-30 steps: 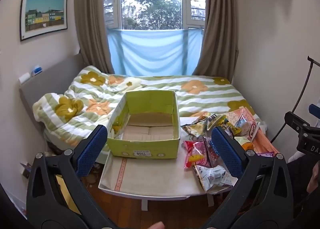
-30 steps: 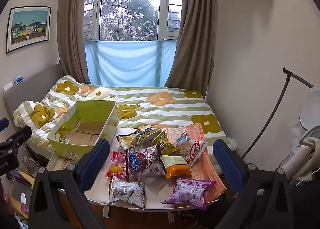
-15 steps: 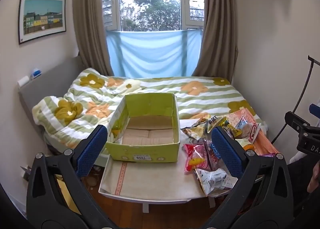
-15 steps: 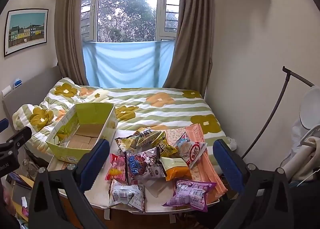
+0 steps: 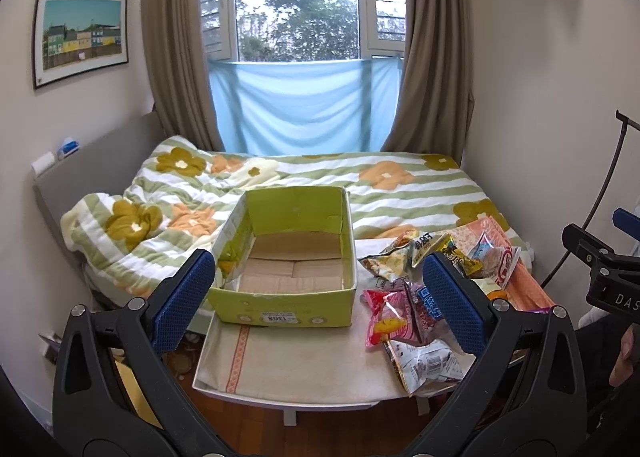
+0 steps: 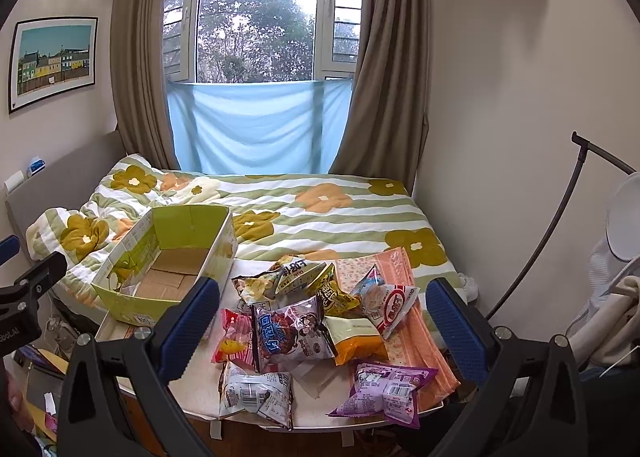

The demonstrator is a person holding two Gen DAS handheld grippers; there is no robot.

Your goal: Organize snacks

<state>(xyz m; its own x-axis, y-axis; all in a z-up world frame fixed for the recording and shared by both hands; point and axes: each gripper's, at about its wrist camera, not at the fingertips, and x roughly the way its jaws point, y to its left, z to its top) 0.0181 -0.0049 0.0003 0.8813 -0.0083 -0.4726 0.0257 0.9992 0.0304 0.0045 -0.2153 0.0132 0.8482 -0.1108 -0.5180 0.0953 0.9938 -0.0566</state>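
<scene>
An empty green cardboard box [image 5: 288, 297] stands on the left of a small white table [image 5: 304, 369]; it also shows in the right wrist view [image 6: 120, 297]. Several snack bags lie in a pile on the table's right half: a red bag [image 6: 232, 337], a silver-blue bag [image 6: 292, 333], a white bag [image 6: 256, 393], a purple bag [image 6: 388, 389], an orange bag [image 6: 356, 341]. My left gripper [image 5: 318, 301] is open and empty, held back from the table before the box. My right gripper [image 6: 320, 321] is open and empty, above the near side of the pile.
A bed with a striped flower blanket [image 5: 360, 193] lies right behind the table. Walls close in on the left and right. A black lamp stand [image 6: 568, 225] curves at the right. The wooden floor [image 5: 320, 433] shows below the table's near edge.
Both grippers have risen and pulled back a little; the table and box sit lower in both views. Both stay open and empty. Nothing on the table has moved.
</scene>
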